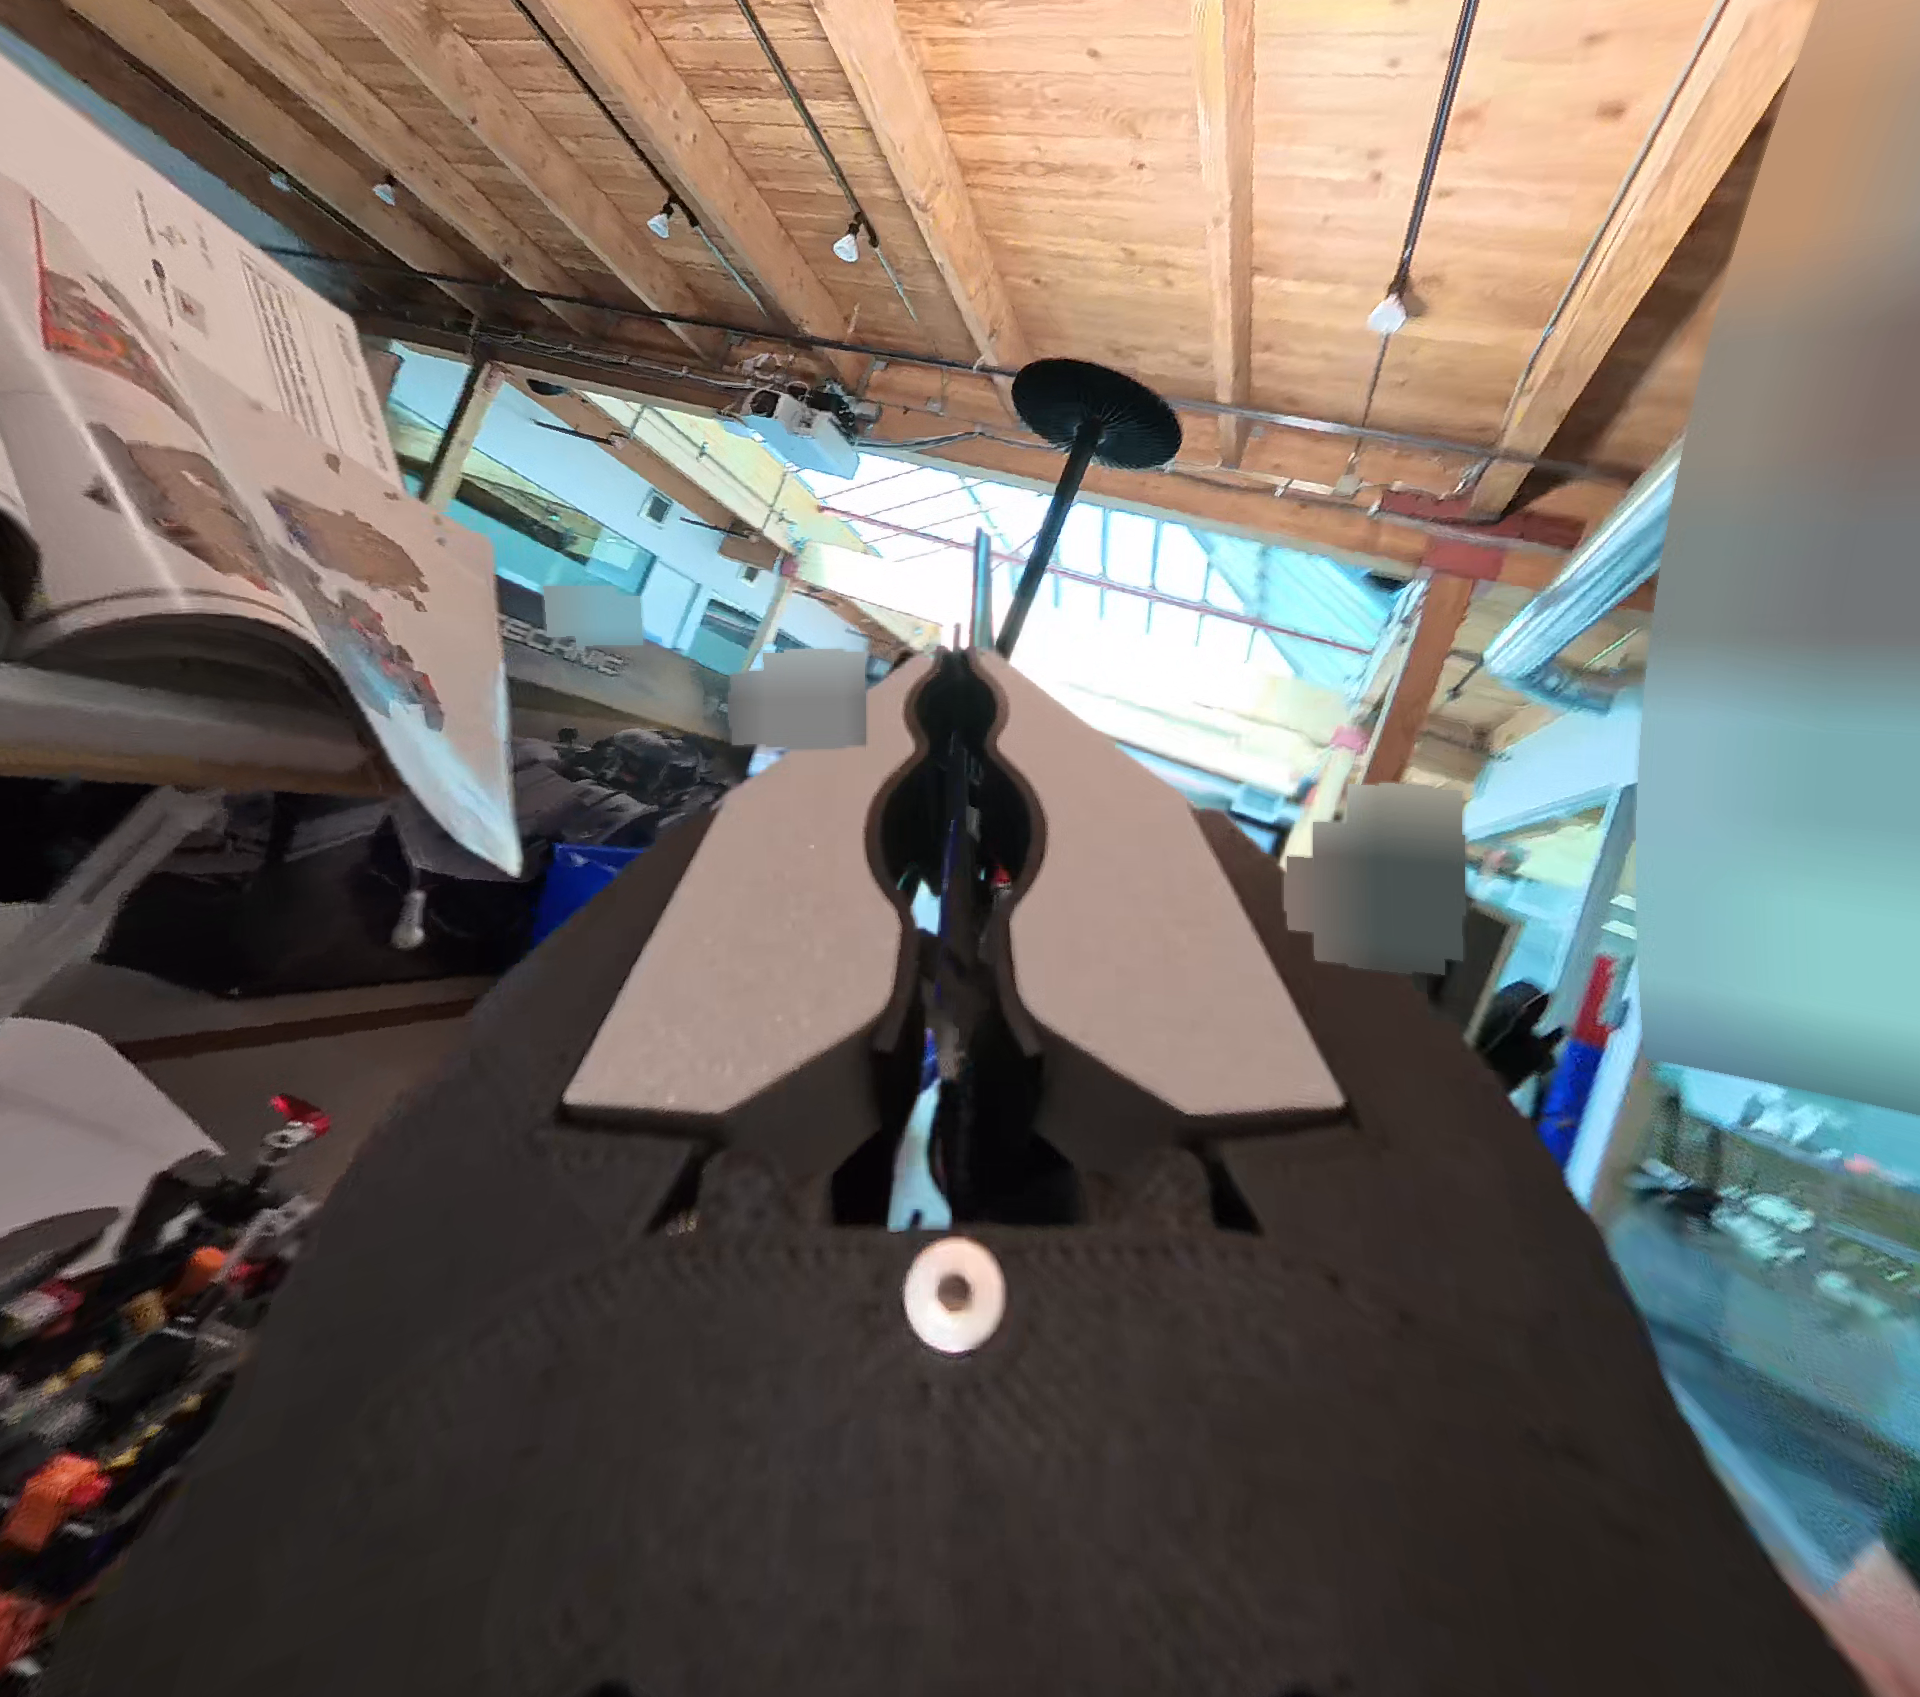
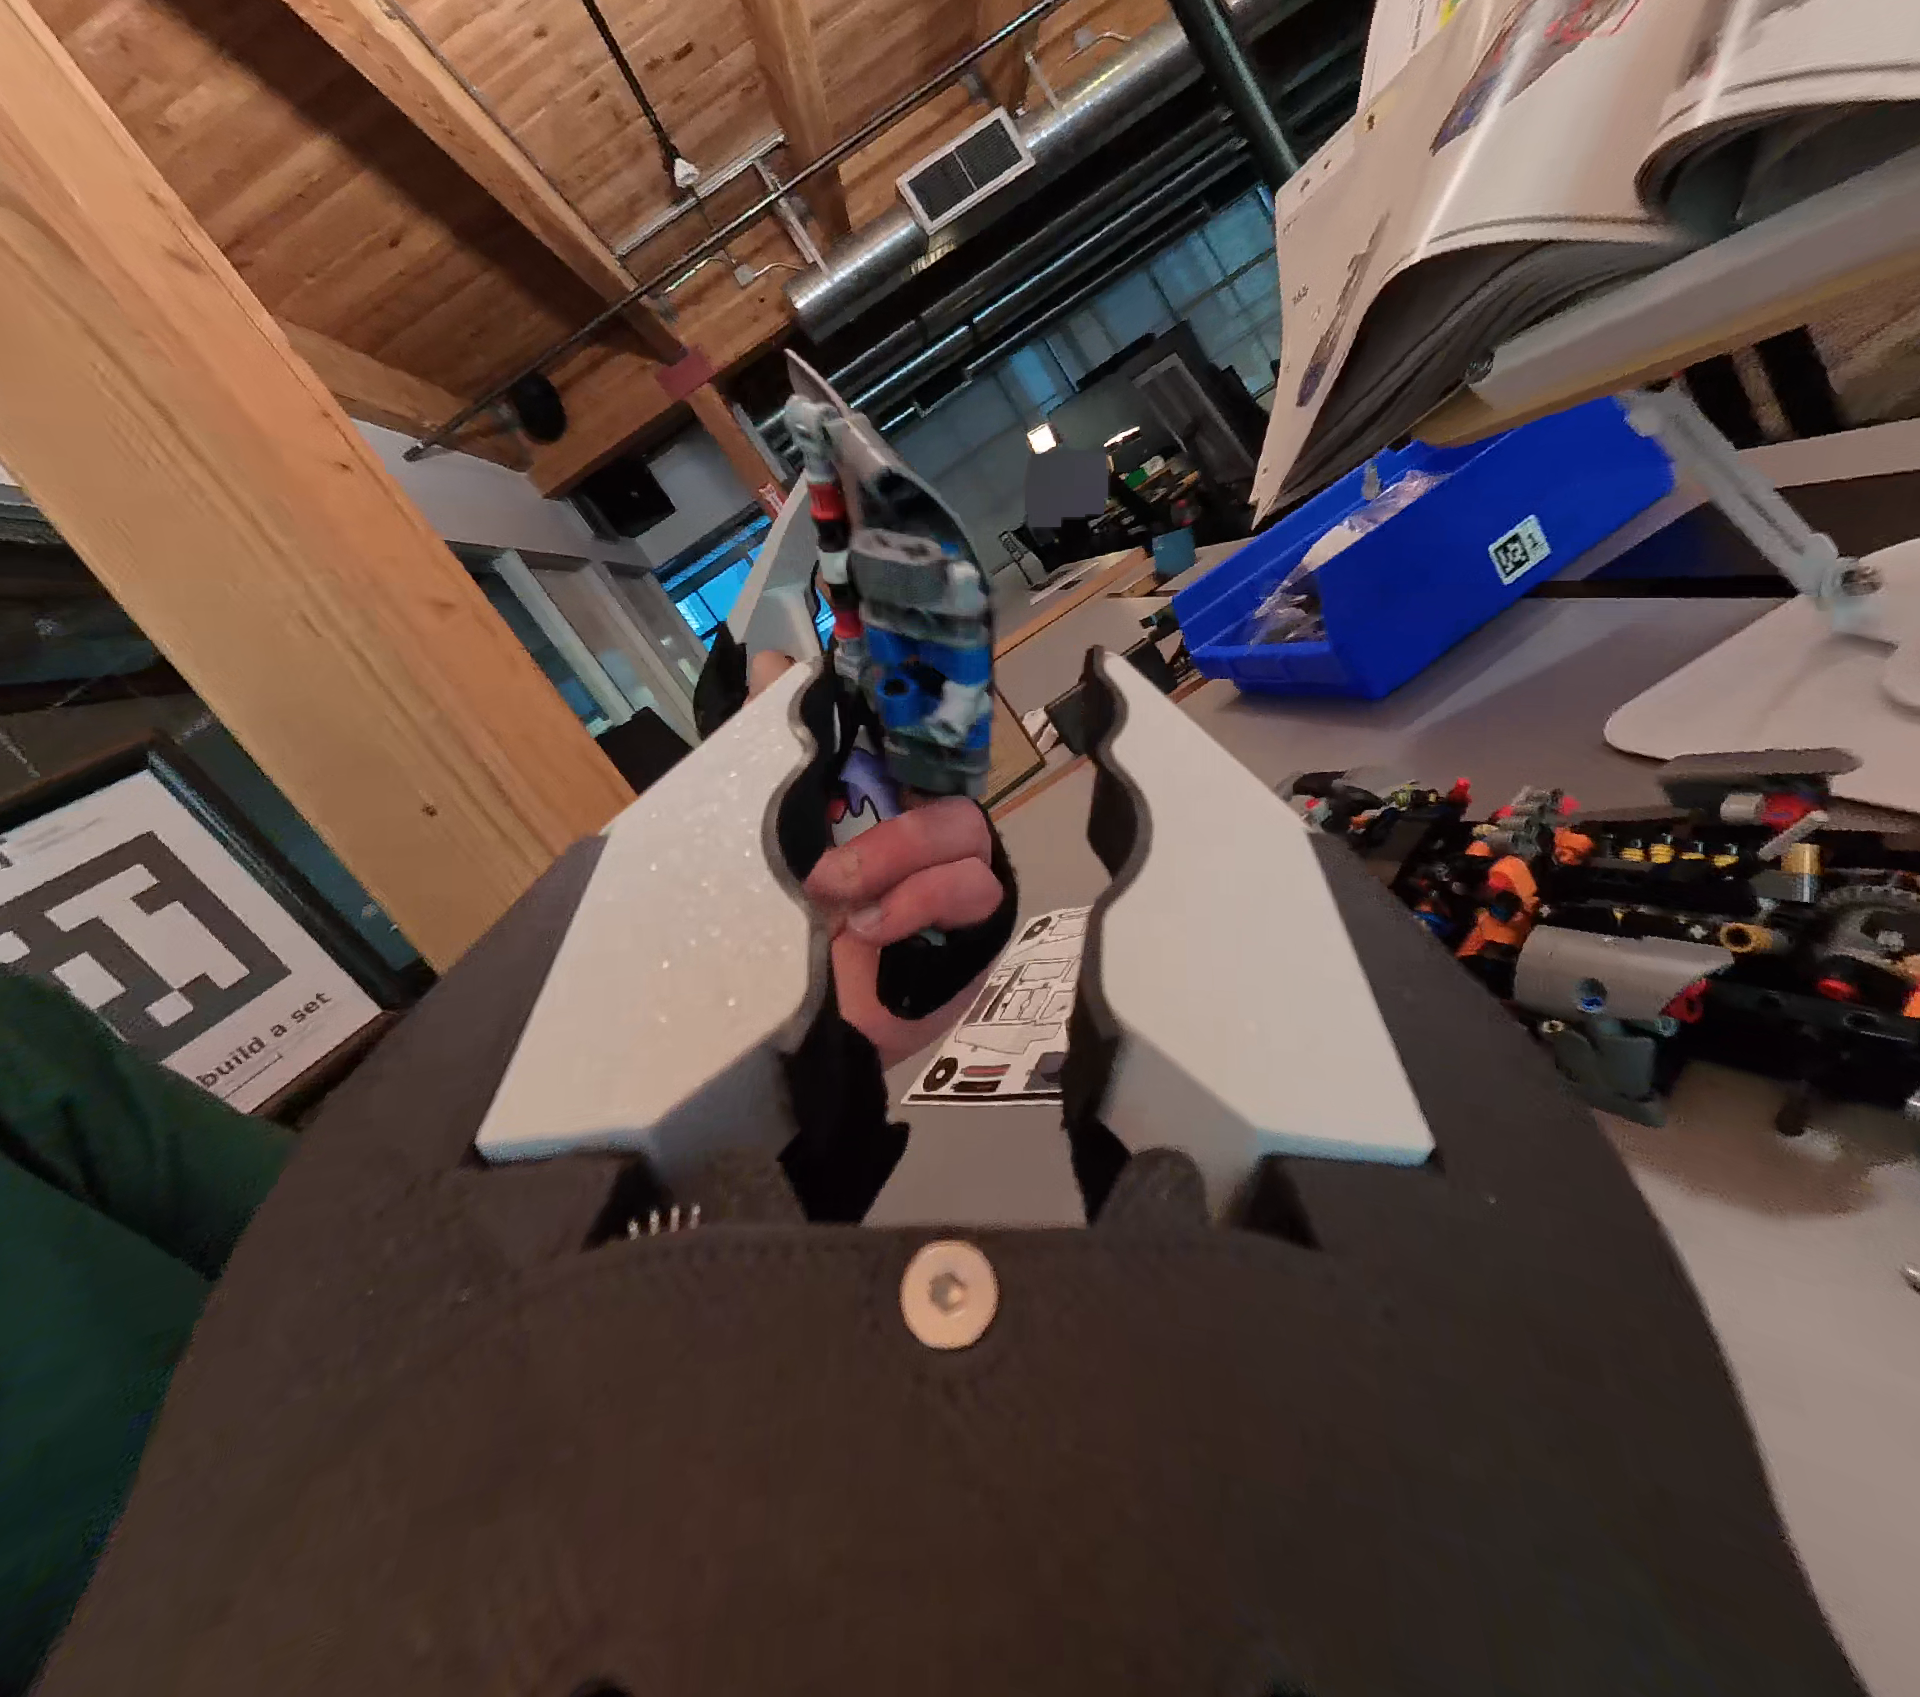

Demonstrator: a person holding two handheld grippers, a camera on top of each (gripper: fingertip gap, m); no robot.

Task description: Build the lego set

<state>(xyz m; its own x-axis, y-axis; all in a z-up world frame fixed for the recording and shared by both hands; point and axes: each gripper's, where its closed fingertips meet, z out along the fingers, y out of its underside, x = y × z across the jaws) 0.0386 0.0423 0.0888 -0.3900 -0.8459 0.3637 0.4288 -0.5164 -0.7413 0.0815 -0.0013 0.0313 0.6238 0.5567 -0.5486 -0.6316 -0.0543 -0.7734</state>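
Two claws are up in the air. Our left gripper [image 1: 961,660] is squeezed tight on a small blue and grey lego piece [image 2: 914,629], held up high. Our right gripper [image 2: 951,691] has its fingers apart and holds nothing. We see the big lego car [image 2: 1621,909] on the table [image 2: 1766,1284], only partly built. We think lots is left.

Tight air ahead, bare tabletop near me

My open right gripper [image 2: 951,691] faces the lego subassembly [image 2: 914,608]; the lego model [image 2: 1621,899], blue bin [image 2: 1455,567] and overhanging booklet [image 2: 1558,89] crowd the table's [image 2: 1766,1335] right and far edges.
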